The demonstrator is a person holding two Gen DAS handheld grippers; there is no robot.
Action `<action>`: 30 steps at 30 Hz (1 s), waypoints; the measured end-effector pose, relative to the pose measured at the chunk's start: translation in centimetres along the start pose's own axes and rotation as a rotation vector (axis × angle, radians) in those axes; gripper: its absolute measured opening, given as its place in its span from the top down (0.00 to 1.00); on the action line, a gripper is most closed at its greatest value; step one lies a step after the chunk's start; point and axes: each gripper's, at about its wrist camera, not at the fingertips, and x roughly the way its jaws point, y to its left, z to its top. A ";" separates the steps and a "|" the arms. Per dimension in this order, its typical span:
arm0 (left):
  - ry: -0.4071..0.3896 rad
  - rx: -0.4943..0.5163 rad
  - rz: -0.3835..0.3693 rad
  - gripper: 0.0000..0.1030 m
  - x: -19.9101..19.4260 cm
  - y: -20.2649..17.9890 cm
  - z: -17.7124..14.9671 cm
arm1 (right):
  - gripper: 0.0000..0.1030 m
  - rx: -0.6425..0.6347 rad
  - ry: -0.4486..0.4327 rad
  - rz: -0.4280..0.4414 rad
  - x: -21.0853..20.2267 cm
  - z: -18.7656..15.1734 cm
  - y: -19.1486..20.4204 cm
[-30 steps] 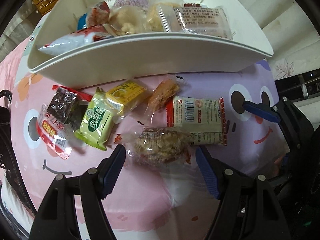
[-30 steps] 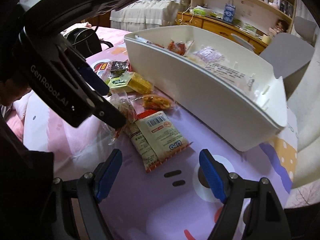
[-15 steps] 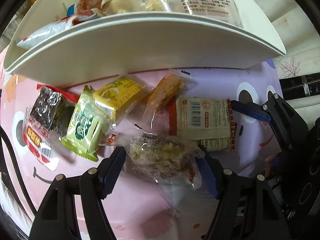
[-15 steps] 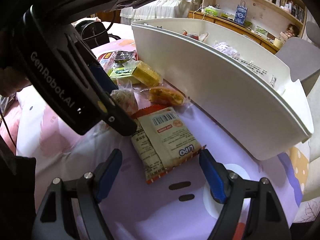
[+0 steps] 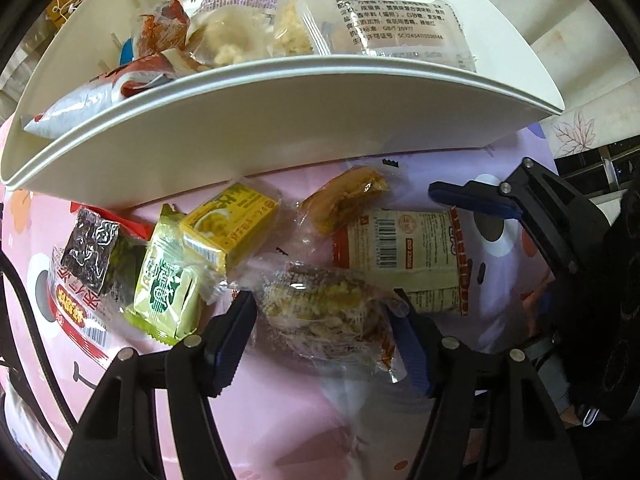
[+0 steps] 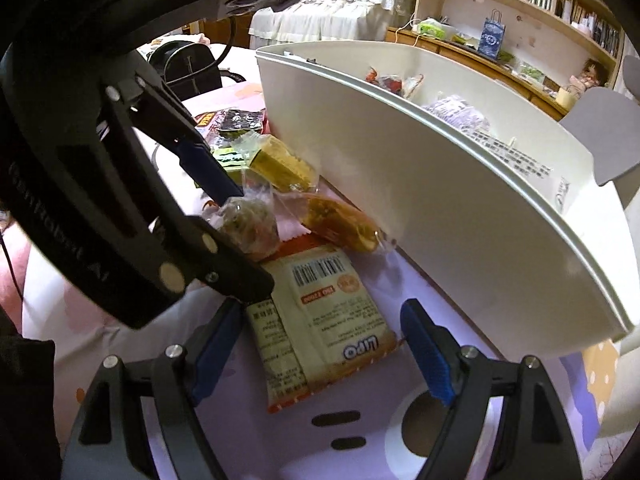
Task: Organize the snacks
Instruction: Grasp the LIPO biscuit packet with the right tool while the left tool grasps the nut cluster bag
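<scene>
A clear-wrapped crumbly snack (image 5: pixel 328 312) lies on the pink tablecloth between the open fingers of my left gripper (image 5: pixel 324 340); it also shows in the right wrist view (image 6: pixel 250 226). My right gripper (image 6: pixel 320 344) is open around the near end of a red-edged Lipo biscuit pack (image 6: pixel 320 320), also in the left wrist view (image 5: pixel 404 256). An orange snack (image 5: pixel 344 196), a yellow box (image 5: pixel 228 224), a green packet (image 5: pixel 168 296) and a dark seaweed pack (image 5: pixel 90 252) lie beside a white bin (image 5: pixel 280 120) that holds several snacks.
The bin's wall (image 6: pixel 460 216) stands close to the right of the Lipo pack. The left gripper's body (image 6: pixel 120 200) fills the right wrist view's left side. A black bag (image 6: pixel 188 64) and shelves (image 6: pixel 520 20) are behind.
My left gripper has moved forward so the clear-wrapped snack now sits between its fingers. My right gripper has moved forward around the Lipo pack's end. Both stay open.
</scene>
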 end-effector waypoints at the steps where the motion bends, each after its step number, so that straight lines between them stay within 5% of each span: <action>1: -0.005 0.000 0.001 0.37 -0.1 0.1 -0.2 | 0.20 0.013 0.005 0.011 0.1 0.1 -0.2; 6: -0.023 -0.015 -0.001 0.38 -0.4 0.2 -0.6 | 0.22 0.043 0.016 0.013 0.0 -0.1 0.0; 14: -0.053 -0.036 -0.008 0.45 -0.7 1.0 -0.8 | 0.46 0.014 0.028 0.032 -0.5 -0.1 0.3; 30: -0.071 -0.055 0.003 0.54 -1.9 1.5 -2.5 | 0.52 0.055 0.104 0.003 -1.4 -0.3 1.4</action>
